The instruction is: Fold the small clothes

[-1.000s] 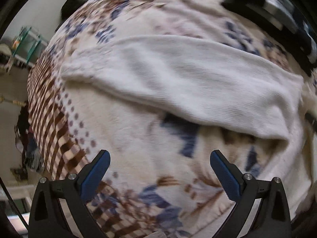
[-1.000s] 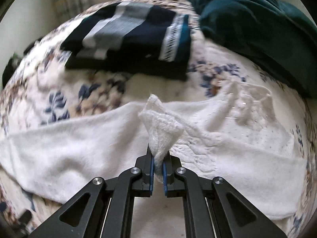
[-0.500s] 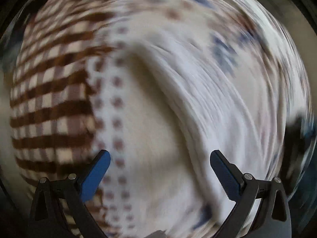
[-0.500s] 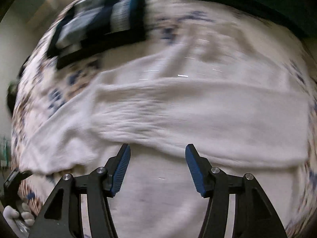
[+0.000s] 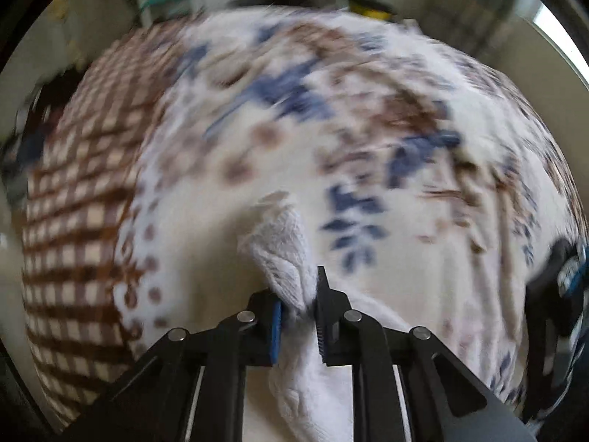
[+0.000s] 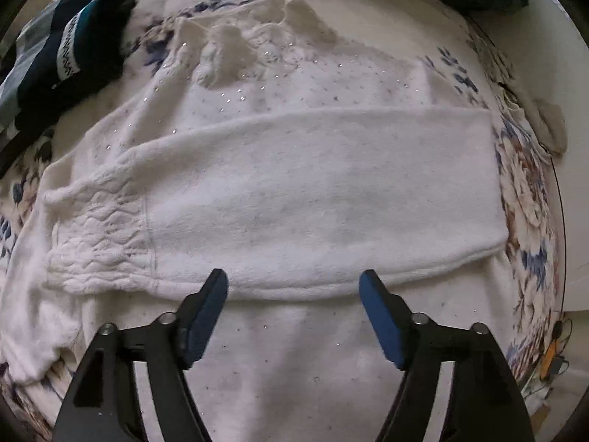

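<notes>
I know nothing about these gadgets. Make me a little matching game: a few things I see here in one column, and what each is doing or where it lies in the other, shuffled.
Things:
1. left tool
2. right tool
3. white sweater
4. dark striped garment

States:
a. open, holding nothing
b. lying at the far left
c. shut on white knit
d. spread out, sleeve folded across

Pairs: 1-c, 2-a, 3-d, 4-b

Home bedrm, floral blanket [image 6: 530, 191] on bed, folded clothes [image 6: 62, 51], clutter w/ shelving

White sweater [image 6: 313, 191], blue-brown floral blanket [image 5: 331, 110]
</notes>
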